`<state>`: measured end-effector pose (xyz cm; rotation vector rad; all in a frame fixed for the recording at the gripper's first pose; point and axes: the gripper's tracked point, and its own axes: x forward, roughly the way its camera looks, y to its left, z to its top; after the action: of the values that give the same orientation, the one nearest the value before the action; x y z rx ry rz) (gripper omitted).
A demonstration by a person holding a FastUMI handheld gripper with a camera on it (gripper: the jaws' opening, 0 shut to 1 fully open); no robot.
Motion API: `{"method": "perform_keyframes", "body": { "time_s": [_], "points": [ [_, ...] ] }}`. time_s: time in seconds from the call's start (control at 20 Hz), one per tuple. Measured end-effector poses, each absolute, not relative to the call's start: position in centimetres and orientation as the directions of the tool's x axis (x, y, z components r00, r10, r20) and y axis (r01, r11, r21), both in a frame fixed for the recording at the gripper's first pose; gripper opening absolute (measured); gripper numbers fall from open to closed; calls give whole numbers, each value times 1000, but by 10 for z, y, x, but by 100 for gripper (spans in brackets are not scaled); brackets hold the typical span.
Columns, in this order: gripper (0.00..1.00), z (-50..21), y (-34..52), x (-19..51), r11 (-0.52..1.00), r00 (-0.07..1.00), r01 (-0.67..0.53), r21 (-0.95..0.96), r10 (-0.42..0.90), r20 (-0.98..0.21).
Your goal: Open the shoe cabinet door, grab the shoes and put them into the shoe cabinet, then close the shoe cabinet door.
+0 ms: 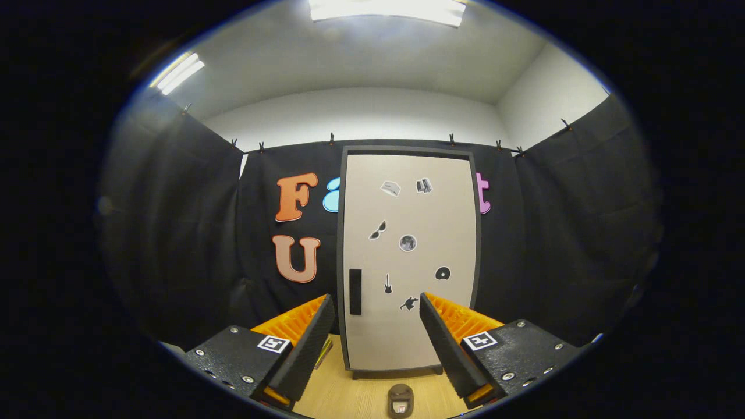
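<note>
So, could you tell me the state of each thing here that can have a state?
Shoe cabinet door: shut, handle untouched.
Gripper: open, fingers apart, holding nothing, facing the door.
Shoe: on the wooden floor before the cabinet, between the fingers, not yet picked up.
Ceiling lights: on.

Cabinet (407, 262) standing upright on the floor (349, 396), backing against the booth wall (553, 233), door (410, 233) shut and facing the gripper (377, 337). Handle (355, 291) sitting low on the door's left side. Shoe (400, 400) lying on the floor before the cabinet, between the spread-apart fingers, touching neither.
</note>
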<state>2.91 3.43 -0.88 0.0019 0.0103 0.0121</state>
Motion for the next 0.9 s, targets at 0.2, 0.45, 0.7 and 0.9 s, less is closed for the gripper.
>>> {"method": "perform_keyframes", "body": {
  "time_s": [0.2, 0.45, 0.7, 0.9],
  "points": [
    [93, -16, 48, 44, 1000, 1000, -3, 11, 3, -17],
    [93, -27, 64, 69, 1000, 999, 26, 6, -26, -22],
    [93, -45, 72, 105, 1000, 998, 29, 8, -29, -48],
    [92, -65, 74, 143, 1000, 997, 24, 8, -23, -67]
  ]
}}
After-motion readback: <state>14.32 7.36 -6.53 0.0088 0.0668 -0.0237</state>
